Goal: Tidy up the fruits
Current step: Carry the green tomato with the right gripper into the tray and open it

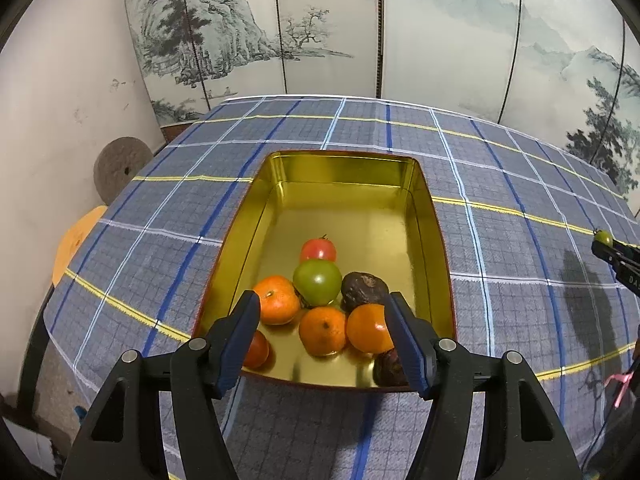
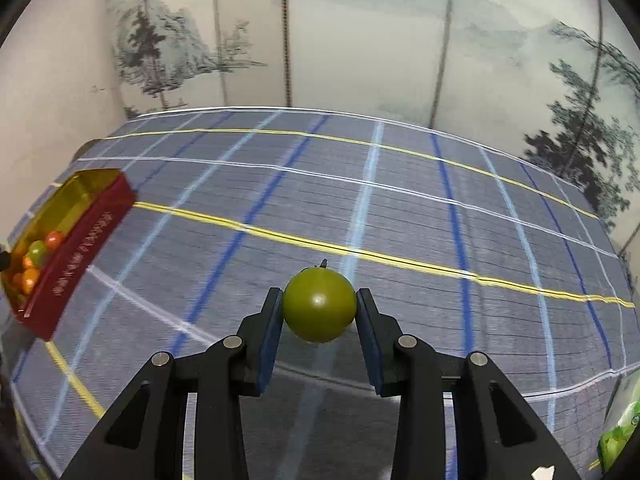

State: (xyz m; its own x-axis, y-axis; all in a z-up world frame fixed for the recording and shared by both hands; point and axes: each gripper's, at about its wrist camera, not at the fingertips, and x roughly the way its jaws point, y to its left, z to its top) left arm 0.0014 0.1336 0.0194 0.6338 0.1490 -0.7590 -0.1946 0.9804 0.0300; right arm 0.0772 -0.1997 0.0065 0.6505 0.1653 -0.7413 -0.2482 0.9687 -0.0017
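Right claw: your right claw (image 2: 319, 307) is closed on a green tomato (image 2: 319, 305), one pad against each side, and the fruit hangs clear above the cloth.
Left claw: your left claw (image 1: 325, 322) stands partly open with nothing pressed between its pads; it hovers over the near end of the tin (image 1: 420, 184).
Tin: gold inside, dark red outside, lying on the table (image 1: 500, 288) with its long axis running away from your left hand.
Fruit in the tin: all bunched at the near end: a red tomato (image 1: 318, 249), a second green tomato (image 1: 318, 287), three oranges (image 1: 323, 330), two dark brown fruits (image 1: 364, 291) and a reddish fruit (image 1: 256, 349) half hidden by the left pad.
Writing: a line of pale characters runs along the tin's red outer wall (image 2: 82, 256) in the right wrist view; too blurred to read. White letters show on your right claw at the edge of the left wrist view, but are cut off.
Open room: the far half of the tin is bare gold floor; the checked cloth between tin and right claw carries nothing.
Edges: a painted folding screen (image 1: 280, 32) stands just behind the table's far edge; something green (image 2: 618, 434) sits at the lower right rim of the right wrist view.
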